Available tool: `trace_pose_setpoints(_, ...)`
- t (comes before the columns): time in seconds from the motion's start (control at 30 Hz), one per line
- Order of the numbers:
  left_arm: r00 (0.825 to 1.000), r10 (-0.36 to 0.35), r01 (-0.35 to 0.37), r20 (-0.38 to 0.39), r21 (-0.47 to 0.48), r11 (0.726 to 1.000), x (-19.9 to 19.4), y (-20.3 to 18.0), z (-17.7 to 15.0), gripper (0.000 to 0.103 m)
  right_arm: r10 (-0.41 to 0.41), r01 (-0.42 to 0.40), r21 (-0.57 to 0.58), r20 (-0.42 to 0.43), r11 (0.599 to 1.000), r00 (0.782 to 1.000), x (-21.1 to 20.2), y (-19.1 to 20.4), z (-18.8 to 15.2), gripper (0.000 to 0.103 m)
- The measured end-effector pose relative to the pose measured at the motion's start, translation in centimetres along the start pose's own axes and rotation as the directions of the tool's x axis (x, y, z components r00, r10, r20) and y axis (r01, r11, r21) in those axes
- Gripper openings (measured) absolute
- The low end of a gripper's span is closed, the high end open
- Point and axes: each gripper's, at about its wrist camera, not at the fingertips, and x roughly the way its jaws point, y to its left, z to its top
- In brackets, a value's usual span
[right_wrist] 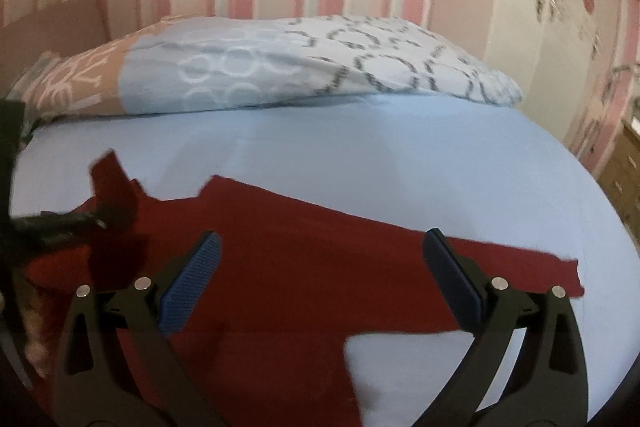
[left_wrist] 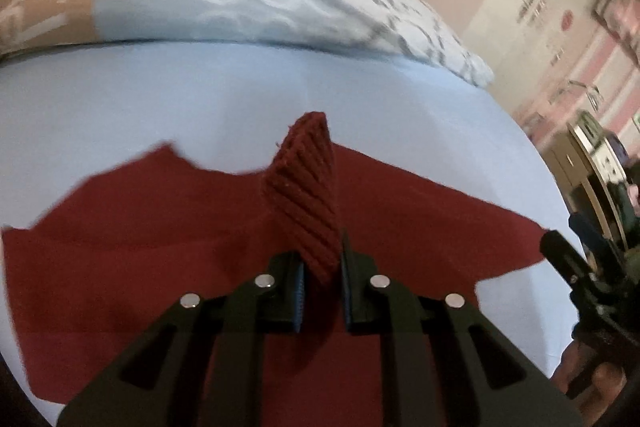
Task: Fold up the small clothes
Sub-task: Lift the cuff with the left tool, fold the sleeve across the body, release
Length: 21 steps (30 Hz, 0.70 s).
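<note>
Left wrist view: our left gripper (left_wrist: 322, 291) pinches the ribbed cuff (left_wrist: 306, 203) of one red sweater (right_wrist: 280, 259) lying on the blue bed sheet (right_wrist: 380, 155). Our right gripper (right_wrist: 320, 279) hangs spread above it. One pillow (right_wrist: 280, 63); we read no writing.

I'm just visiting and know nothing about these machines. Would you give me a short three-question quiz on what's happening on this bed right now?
1. True or false: the left claw is pinching a ribbed cuff of the dark red knitted garment.
2. Which claw is wide open? A) left B) right
3. Fill in: the garment lies on a light ____ bed sheet, in front of a patterned pillow.

Key:
1. True; the cuff stands up between its jaws.
2. B; it hangs over the garment, gripping nothing.
3. Blue.
</note>
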Motion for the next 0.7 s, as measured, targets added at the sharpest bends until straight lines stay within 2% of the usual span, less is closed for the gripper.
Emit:
trace_pose_setpoints(0.1,0.999,-0.001,0.002,-0.043,0.012,1.000,2.6,-1.5,-1.0,0.014,-0.016,0.016,0.004,-0.005,1.000,1.000,0.2,-1.2,-0.4,0.099)
trace_pose_setpoints(0.27,0.996,0.016,-0.015,-0.091,0.006,1.000,5.3,-1.1,-2.3,0.014,-0.020,0.020,0.020,-0.013,1.000,1.000,0.6,-2.6,-0.5,0.099)
trace_pose_setpoints(0.33,0.993,0.034,-0.033,-0.109,0.012,0.999,5.6,-1.0,-2.7,0.019,-0.024,0.024,0.024,-0.014,0.999,1.000,0.6,-2.8,-0.6,0.099)
trace_pose_setpoints(0.37,0.992,0.034,-0.033,-0.119,0.013,0.999,5.3,-0.9,-2.9,0.024,-0.025,0.026,0.026,-0.015,0.999,1.000,0.7,-2.9,-0.6,0.099)
trace_pose_setpoints(0.4,0.992,0.031,-0.029,-0.125,0.016,0.999,5.2,-1.1,-2.8,0.040,-0.025,0.025,0.030,-0.017,0.999,1.000,0.7,-2.9,-0.6,0.099)
trace_pose_setpoints(0.43,0.992,0.023,-0.021,-0.122,0.024,0.999,4.7,-1.2,-2.8,0.052,-0.020,0.021,0.034,-0.021,0.999,1.000,0.8,-2.8,-0.6,0.099)
trace_pose_setpoints(0.47,0.993,0.038,-0.034,-0.112,0.038,0.999,4.2,-1.4,-2.8,0.079,-0.018,0.019,0.034,-0.022,0.999,1.000,0.8,-2.7,-0.6,0.099)
trace_pose_setpoints(0.5,0.993,0.068,-0.063,-0.096,0.058,0.996,3.4,-1.6,-3.1,0.089,-0.017,0.018,0.030,-0.023,0.999,1.000,0.8,-2.5,-0.5,0.099)
trace_pose_setpoints(0.6,0.986,0.154,-0.146,-0.065,0.112,0.983,0.9,-1.2,-4.9,0.090,-0.013,0.013,0.008,-0.027,1.000,1.000,0.9,-1.4,-0.4,0.099)
trace_pose_setpoints(0.7,0.982,0.189,-0.187,-0.027,0.078,0.979,-2.2,1.1,-6.6,0.090,0.029,-0.029,0.006,-0.051,1.000,0.998,1.4,0.0,-0.5,0.099)
